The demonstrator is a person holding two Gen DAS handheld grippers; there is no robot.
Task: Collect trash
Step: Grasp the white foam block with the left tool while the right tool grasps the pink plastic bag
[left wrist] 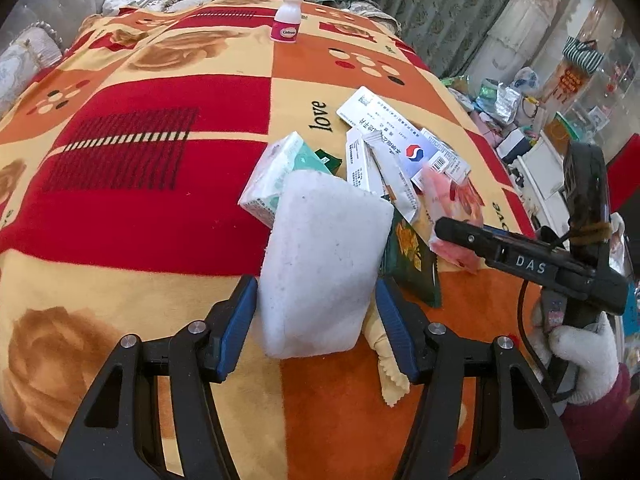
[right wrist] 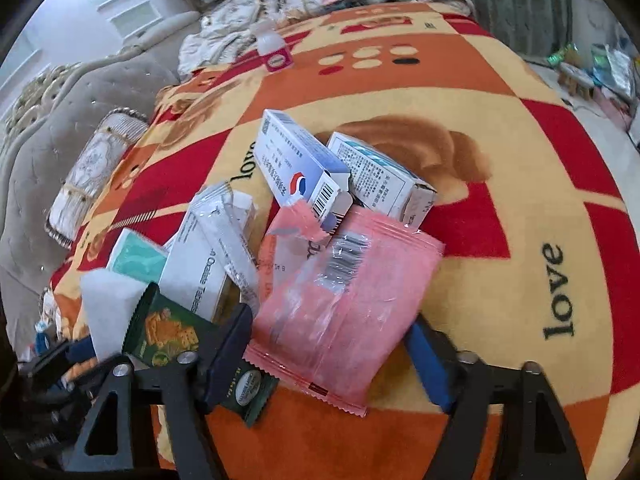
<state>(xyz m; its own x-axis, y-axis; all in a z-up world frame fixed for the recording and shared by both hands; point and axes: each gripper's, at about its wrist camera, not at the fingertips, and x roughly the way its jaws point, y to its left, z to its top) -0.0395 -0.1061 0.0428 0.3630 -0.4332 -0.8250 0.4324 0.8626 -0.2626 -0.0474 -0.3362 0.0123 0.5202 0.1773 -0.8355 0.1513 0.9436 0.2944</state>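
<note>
A heap of trash lies on a patchwork blanket point(left wrist: 160, 168) of red, orange and cream squares printed with roses and the word "love", spread over a bed or sofa.

In the left wrist view, the left gripper point(left wrist: 316, 312) reaches down at the near edge of the heap with a white foam block point(left wrist: 324, 256) standing between its blue-padded fingers point(left wrist: 240, 320). The left pad lies against the block's side, while a sliver of cream wrapper point(left wrist: 390, 364) shows between the block and the right pad, so whether the pads truly press on it cannot be told.

In the right wrist view, the right gripper point(right wrist: 332, 344) straddles a pink plastic wrapper point(right wrist: 340, 300). The wrapper lies between the two fingers with its lower edge draped toward the camera. The left finger sits at its edge and the right finger is blurred beside it, and a firm pinch cannot be confirmed.

Beside the pink wrapper, a dark green sachet point(right wrist: 168, 332) lies under the left finger. Behind it are two white and blue medicine boxes point(right wrist: 300, 168), a white sachet point(right wrist: 224, 240) and a teal tissue pack point(right wrist: 138, 258).

Farther back on the blanket, well apart from the heap, stands a small white bottle point(left wrist: 286, 18) with a pink label. A white-gloved hand point(left wrist: 580, 356) holds the right gripper's handle at the frame's right edge.
</note>
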